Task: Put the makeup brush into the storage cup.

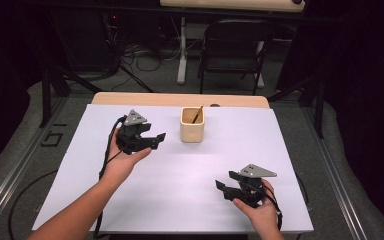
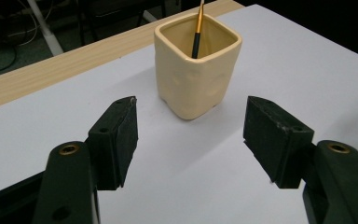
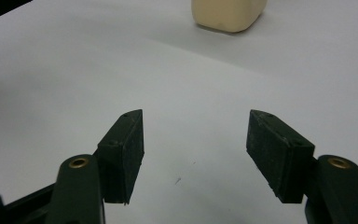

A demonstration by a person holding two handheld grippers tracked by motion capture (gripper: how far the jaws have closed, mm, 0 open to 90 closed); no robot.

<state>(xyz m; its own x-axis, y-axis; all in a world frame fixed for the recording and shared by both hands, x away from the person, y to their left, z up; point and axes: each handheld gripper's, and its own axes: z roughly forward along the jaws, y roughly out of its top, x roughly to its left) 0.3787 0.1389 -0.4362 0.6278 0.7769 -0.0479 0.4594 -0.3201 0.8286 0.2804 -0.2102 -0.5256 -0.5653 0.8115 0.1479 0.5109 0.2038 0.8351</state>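
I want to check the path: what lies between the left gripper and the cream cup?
Nothing: between the left gripper and the cream cup there is bare white table cover, seen in the left gripper view.

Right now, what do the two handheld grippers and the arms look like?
Both the left gripper and right gripper are black, two-jawed, with blocky rubbery pads and brass-coloured pivot rivets. Each carries a grey three-cornered plate and trails a black cable. Forearms are bare; no sleeves or gloves visible.
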